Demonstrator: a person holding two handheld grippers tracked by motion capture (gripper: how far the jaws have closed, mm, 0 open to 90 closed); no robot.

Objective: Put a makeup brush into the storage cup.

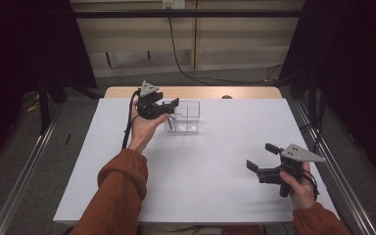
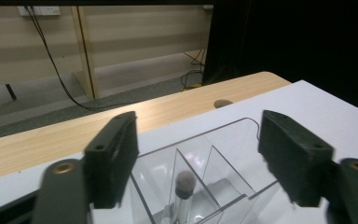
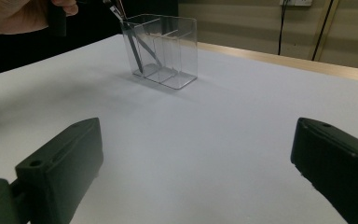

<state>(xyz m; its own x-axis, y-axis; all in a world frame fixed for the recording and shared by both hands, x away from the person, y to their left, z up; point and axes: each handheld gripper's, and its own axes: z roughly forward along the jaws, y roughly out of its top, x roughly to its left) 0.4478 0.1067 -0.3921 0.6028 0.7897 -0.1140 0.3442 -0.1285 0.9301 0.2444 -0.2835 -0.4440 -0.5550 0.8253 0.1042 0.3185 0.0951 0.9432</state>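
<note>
1. Organizer (image 1: 186, 117) of clear plastic, split into compartments, stands near the far edge of the white tabletop (image 1: 200, 171), left of centre.
2. A slim brush (image 2: 183, 186) with a dark tip leans inside one compartment at the organizer's left end — seen in the right tool view as a thin grey stick (image 3: 133, 44) tilted against the wall.
3. The left tool (image 1: 169, 104) hangs just above the organizer, jaws apart; nothing is pinched between them, and the brush tip sits below the gap.
4. The right tool (image 1: 262, 156) rests low over bare tabletop at the near right — jaws wide, empty, well apart from the organizer.
</note>
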